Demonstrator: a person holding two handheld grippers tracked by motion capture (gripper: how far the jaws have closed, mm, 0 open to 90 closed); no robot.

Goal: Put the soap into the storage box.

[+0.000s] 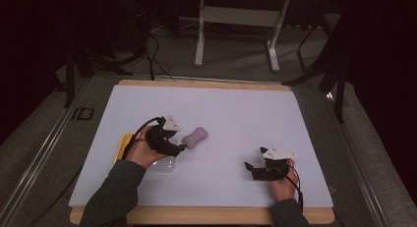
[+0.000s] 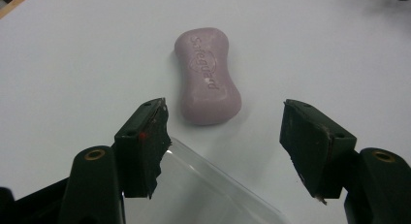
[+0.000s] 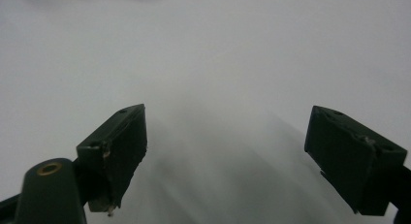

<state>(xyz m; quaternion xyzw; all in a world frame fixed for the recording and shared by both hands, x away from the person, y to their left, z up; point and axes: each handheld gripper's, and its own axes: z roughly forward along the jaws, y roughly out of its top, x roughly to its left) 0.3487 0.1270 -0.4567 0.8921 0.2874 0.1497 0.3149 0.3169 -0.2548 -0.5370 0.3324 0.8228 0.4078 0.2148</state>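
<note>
Two grippers sit low over the white-topped bench [image 1: 236, 114], each held in one of the person's hands. The left gripper [image 2: 225, 136] has its jaws spread wide with nothing between them; in the high view it [image 1: 172, 147] is raised a little off the surface. Just ahead of its jaw tips lies a pale purple soap bar [image 2: 207, 74], waisted in the middle and stamped "Safeguard", flat on the bench and lengthwise away from the gripper, clear of both jaws. Directly beneath the left gripper is a clear plastic lid or dish [image 2: 208, 190], its curved edge running under the jaws. Behind the hand, a yellow object [image 1: 124, 144] shows partly beside the wrist; what it is cannot be told. The right gripper [image 3: 225, 158] also stands wide and empty, bare white surface ahead of it. It [image 1: 252, 167] lies well apart from the soap.
</note>
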